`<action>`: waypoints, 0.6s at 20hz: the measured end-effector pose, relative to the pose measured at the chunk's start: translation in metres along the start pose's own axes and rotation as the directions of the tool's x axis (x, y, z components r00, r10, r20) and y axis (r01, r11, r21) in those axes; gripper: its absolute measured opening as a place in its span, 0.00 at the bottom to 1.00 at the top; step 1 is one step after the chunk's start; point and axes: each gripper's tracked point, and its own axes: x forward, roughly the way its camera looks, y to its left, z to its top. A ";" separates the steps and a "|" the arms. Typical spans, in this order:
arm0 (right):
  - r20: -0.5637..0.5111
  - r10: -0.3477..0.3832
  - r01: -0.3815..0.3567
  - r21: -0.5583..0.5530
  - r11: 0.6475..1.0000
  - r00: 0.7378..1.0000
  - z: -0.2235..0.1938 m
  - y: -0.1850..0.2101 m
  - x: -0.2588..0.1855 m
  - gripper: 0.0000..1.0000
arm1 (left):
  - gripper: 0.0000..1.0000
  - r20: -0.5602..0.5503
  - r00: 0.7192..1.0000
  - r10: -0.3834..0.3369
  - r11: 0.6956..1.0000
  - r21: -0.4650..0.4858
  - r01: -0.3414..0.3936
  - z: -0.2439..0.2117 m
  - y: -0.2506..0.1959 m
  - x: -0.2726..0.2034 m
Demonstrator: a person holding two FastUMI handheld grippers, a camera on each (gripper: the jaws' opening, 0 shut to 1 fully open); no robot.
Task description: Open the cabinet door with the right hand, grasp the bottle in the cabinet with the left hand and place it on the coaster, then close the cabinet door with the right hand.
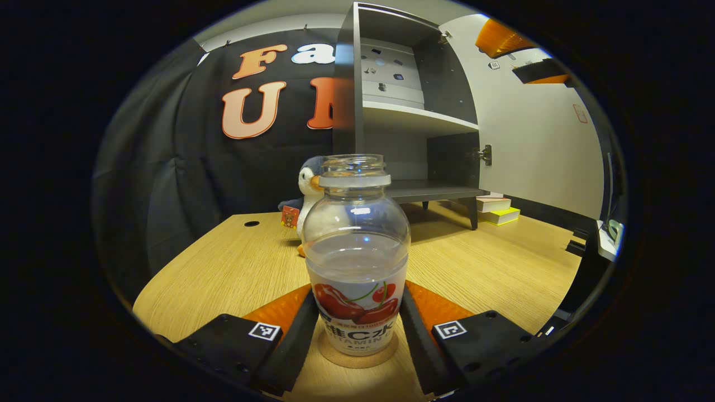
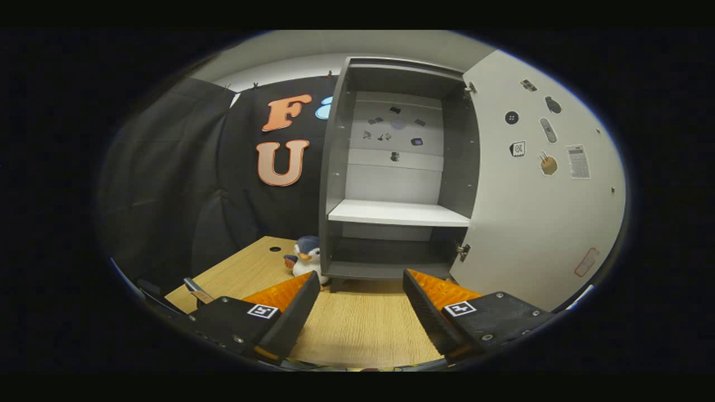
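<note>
Bottle point(image 1: 357, 251) stands upright on the coaster point(image 1: 357, 353) at 6 o'clock, pinched between the left gripper point(image 1: 357, 326). Right gripper point(image 2: 360, 304) is spread, empty; cabinet point(image 2: 394, 167) at 12, door point(image 2: 536, 195) open at 3.

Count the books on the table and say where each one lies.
2 show: a white book stacked on a yellow book, on the table right of the cabinet. More may be hidden.

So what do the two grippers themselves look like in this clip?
Both match. The left gripper and right gripper each have two wedge-shaped fingers on blocky black carriers with screw holes. Every carrier bears a small square black-and-white marker.
</note>
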 end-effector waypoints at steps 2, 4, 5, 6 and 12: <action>0.007 -0.001 0.001 -0.004 1.000 1.000 0.001 -0.001 -0.001 0.92 | 0.86 -0.007 1.000 0.001 1.000 -0.002 -0.001 -0.001 0.000 0.000; 0.015 0.001 -0.001 -0.001 1.000 1.000 0.003 -0.001 -0.002 0.93 | 0.86 -0.016 1.000 0.003 1.000 -0.002 -0.003 0.000 0.001 0.000; 0.018 0.000 0.000 0.000 1.000 1.000 0.004 -0.001 -0.002 0.92 | 0.87 -0.018 1.000 -0.004 1.000 0.001 0.004 0.001 -0.001 0.001; 0.023 0.000 0.000 0.003 1.000 1.000 0.006 -0.002 -0.002 0.92 | 0.89 -0.019 1.000 -0.005 1.000 0.008 0.006 0.003 0.000 0.000; 0.075 -0.018 0.017 0.019 1.000 0.997 0.018 -0.008 -0.003 0.92 | 0.97 0.029 1.000 0.013 0.999 0.033 -0.014 0.039 0.004 0.005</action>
